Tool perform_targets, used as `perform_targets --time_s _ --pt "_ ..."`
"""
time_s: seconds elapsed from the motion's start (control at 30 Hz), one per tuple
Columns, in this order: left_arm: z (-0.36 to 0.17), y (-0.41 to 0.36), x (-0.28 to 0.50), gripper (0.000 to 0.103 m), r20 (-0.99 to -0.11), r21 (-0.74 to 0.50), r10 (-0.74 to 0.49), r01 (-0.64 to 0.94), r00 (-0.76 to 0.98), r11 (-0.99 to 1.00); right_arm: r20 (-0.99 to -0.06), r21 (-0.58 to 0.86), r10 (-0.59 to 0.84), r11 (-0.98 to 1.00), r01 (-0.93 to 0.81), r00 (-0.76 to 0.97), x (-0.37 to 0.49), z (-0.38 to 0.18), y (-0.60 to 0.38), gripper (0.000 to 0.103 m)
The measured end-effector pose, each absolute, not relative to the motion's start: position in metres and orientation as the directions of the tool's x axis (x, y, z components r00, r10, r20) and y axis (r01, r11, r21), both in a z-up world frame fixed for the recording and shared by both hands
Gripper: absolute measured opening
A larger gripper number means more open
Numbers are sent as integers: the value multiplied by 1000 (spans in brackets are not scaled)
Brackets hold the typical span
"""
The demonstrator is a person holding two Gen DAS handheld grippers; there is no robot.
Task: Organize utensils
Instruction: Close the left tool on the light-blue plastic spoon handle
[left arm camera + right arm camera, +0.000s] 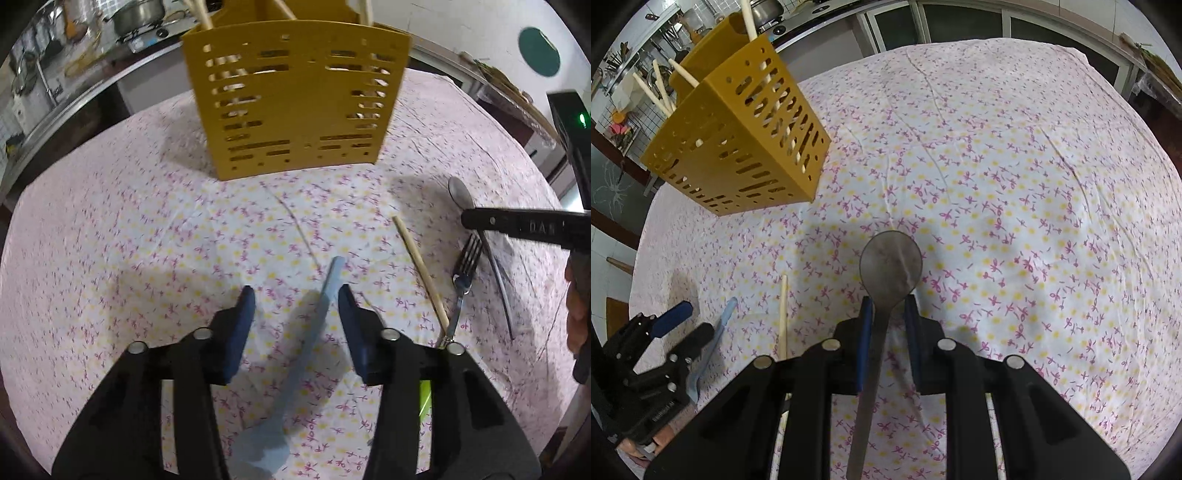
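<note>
Left gripper (295, 301): jaws apart, pale blue spatula (314, 325) lying between, ungripped
Right gripper (889, 310): narrow, metal spoon (890, 262) handle between pads; grip uncertain
Yellow utensil caddy (295, 99): 12 o'clock; holds chopsticks (650, 90)

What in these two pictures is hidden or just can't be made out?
- Yellow caddy: its inside; both views show only slotted walls, and the left view's top edge cuts off its rim.
- Metal spoon: the handle's end runs off the right view's bottom edge, under the right gripper.
- Blue utensil: its lower end is blurred and cut off in the left view, so what it is stays unclear.
- Fork: its handle end is behind the left gripper.
</note>
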State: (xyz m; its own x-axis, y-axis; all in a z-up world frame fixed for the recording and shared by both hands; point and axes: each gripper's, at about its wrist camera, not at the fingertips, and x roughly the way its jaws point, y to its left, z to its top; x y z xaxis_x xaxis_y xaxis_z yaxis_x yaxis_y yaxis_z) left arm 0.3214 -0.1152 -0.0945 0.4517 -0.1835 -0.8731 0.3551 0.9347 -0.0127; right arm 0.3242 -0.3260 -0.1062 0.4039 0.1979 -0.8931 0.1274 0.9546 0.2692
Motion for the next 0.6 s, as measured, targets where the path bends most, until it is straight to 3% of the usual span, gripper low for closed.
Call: perform_targets --time_s 0.1,0.2,0.37,0.4,0.43,0.5,0.6 --pt "-101 -123 321 48 -880 -1 -175 367 441 930 -894 261 190 957 128 406 325 -106 -327 19" --pt "-111 -122 323 39 -896 -9 -177 382 407 924 -897 255 188 960 120 401 325 -106 -327 19" --pt "-116 -127 325 35 -900 25 -156 405 407 914 -899 242 181 964 107 397 324 -105 -324 18" --pt "-116 -127 326 30 -902 19 -159 404 401 914 -897 239 176 965 108 405 324 -103 -324 17" --pt "-116 -128 328 18 -903 15 -159 400 398 916 -894 238 175 965 107 412 323 -101 -325 15" --pt "-115 -121 334 8 -909 -2 -163 388 384 922 -890 242 178 965 102 421 321 -97 -325 12" --pt "-115 -110 337 5 -910 -51 -203 388 362 920 -888 231 173 969 89 425 319 -92 -324 10"
